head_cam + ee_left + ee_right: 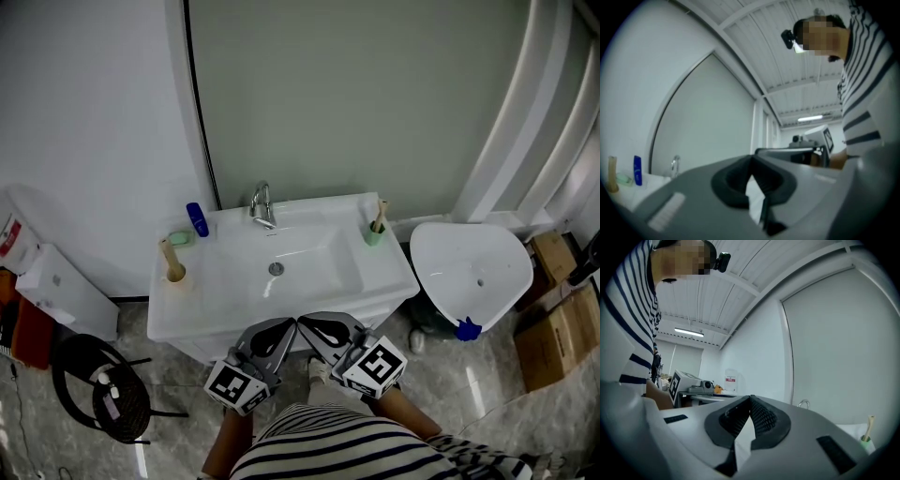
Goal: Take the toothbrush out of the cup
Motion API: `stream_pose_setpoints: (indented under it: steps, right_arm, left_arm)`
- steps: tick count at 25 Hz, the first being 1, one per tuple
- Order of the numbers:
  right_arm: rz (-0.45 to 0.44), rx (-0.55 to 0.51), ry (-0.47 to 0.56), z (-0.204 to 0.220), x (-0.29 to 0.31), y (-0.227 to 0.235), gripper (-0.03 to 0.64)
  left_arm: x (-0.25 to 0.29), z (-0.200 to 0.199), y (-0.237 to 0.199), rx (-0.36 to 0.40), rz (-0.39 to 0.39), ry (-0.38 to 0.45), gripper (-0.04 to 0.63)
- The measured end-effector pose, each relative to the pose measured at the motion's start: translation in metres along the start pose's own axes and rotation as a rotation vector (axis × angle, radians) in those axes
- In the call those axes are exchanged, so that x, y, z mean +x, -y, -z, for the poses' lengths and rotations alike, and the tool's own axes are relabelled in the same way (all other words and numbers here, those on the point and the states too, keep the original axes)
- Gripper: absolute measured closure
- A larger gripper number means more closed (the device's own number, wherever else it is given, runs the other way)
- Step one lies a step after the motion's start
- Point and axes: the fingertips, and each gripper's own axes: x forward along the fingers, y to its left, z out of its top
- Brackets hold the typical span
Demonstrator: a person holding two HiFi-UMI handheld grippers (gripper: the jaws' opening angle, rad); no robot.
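My left hand-held gripper (286, 326) and right hand-held gripper (307, 324) are closed, empty, lower centre; the toothbrush (380, 216) stands in the green cup (374, 236) right of centre, and a crooked pull could tip it!

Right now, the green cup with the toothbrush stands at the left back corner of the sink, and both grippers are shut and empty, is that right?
Not quite: the green cup with the toothbrush stands at the right back corner of the sink, as the head view shows. Both the left gripper and the right gripper are indeed shut and empty.
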Motion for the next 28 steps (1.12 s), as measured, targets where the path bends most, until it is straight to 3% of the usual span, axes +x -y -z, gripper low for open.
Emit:
stream_pose_setpoints:
  steps: [14, 28]
  right_arm:
    - [-0.01, -0.033, -0.035, 0.01, 0.058, 0.126, 0.611]
    - [-0.028, -0.05, -0.11, 0.036, 0.068, 0.237, 0.609]
  left_arm:
    - [0.095, 0.012, -0.091, 0.032, 0.001, -0.057, 0.589]
    - [0.195, 0.044, -0.143, 0.025, 0.01, -0.114, 0.589]
